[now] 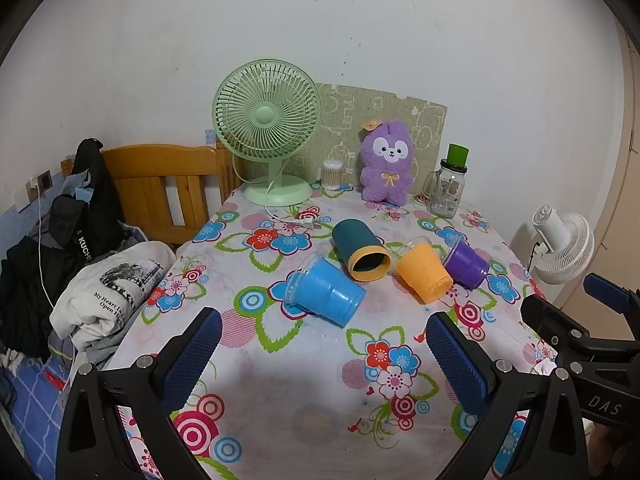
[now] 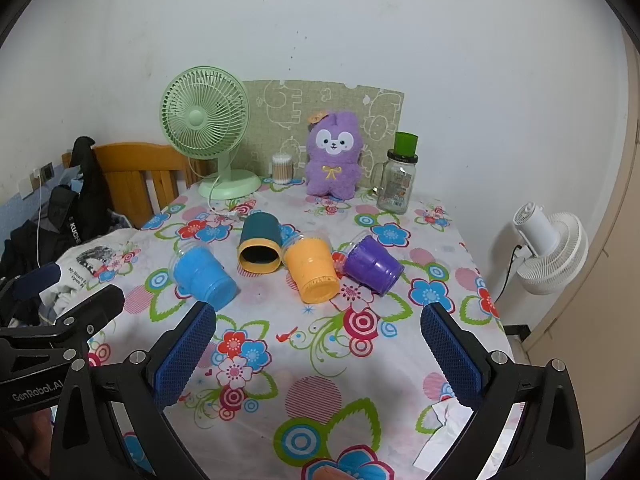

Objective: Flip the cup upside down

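Note:
Several cups lie on their sides on the flowered tablecloth: a blue cup (image 1: 326, 290) (image 2: 204, 276), a dark green cup with a yellow rim (image 1: 360, 254) (image 2: 260, 246), an orange cup (image 1: 424, 274) (image 2: 312, 274) and a purple cup (image 1: 466, 260) (image 2: 372, 264). My left gripper (image 1: 322, 354) is open and empty, a little in front of the blue cup. My right gripper (image 2: 318, 350) is open and empty, in front of the orange and purple cups.
At the table's back stand a green desk fan (image 1: 268, 132), a cotton-swab jar (image 1: 332, 174), a purple plush toy (image 1: 386, 162) and a glass jar with a green lid (image 1: 448, 190). A wooden bed frame (image 1: 160, 184) with clothes is left. A white fan (image 2: 548, 248) stands right.

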